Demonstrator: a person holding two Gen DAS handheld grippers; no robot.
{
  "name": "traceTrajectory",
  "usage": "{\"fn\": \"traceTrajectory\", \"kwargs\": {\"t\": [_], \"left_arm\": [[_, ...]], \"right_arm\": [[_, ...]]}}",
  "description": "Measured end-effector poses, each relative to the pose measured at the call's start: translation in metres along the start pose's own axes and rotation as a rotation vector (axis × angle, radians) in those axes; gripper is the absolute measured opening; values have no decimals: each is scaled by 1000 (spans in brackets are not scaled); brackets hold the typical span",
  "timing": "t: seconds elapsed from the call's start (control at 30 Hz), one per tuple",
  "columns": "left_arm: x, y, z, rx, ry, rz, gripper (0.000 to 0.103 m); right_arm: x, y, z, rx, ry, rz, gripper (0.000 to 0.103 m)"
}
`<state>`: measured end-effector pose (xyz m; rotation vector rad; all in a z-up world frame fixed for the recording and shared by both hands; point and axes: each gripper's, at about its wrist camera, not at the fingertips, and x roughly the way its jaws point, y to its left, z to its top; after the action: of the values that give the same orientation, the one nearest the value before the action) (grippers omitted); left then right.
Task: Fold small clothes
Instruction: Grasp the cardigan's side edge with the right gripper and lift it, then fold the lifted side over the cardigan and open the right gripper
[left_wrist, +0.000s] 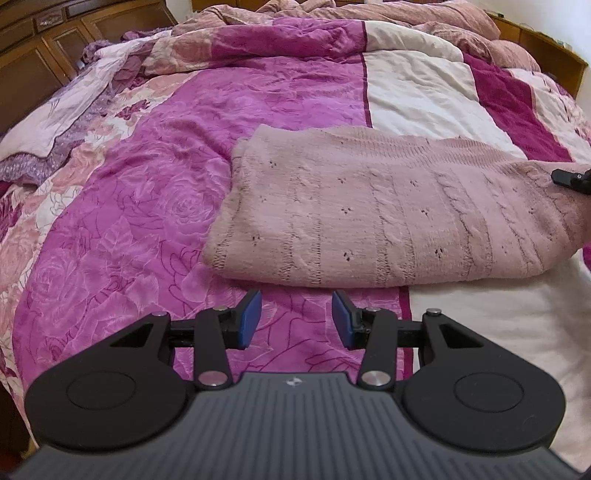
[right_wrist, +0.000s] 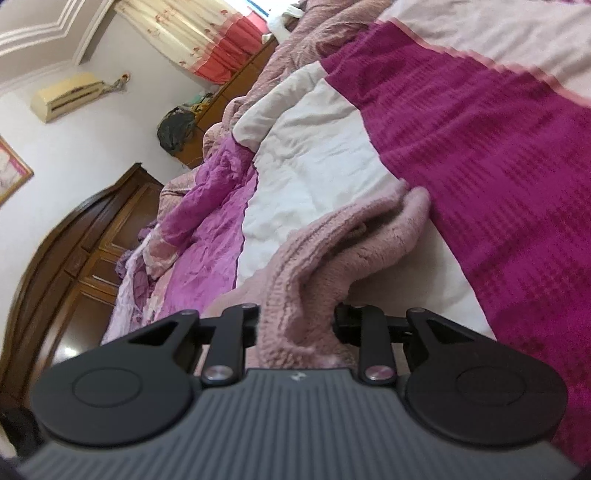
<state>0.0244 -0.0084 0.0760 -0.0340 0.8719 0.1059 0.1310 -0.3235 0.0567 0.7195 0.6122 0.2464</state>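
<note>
A folded pink knitted sweater (left_wrist: 388, 210) lies on the magenta and cream quilt (left_wrist: 129, 240). My left gripper (left_wrist: 295, 319) hovers just short of the sweater's near edge, open, its blue pads (left_wrist: 249, 317) bare with only quilt showing between them. At the sweater's right end, the tip of my right gripper (left_wrist: 570, 179) shows in the left wrist view. In the right wrist view, my right gripper (right_wrist: 295, 325) is shut on a bunched fold of the sweater (right_wrist: 325, 266), which rises between its jaws and hides both pads.
A crumpled pink blanket (left_wrist: 332, 14) is heaped at the bed's far end. Dark wooden cabinets (left_wrist: 44, 44) stand beyond the bed's left side and a wooden shelf (left_wrist: 546, 48) at the far right. An air conditioner (right_wrist: 66, 96) and a curtain (right_wrist: 207, 33) are on the wall.
</note>
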Motion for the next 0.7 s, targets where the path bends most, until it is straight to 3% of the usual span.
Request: {"fn": "traceTrajectory", "kwargs": {"t": [0.37,0.7], "left_arm": [[-15,27,6,-34,-43,-4,50],[-25,73,13,-86,-86,35,50]], "right_arm": [[7,56,5,-139,-6,-11,27],[37,146,-9,-363,57,-6,27]]}}
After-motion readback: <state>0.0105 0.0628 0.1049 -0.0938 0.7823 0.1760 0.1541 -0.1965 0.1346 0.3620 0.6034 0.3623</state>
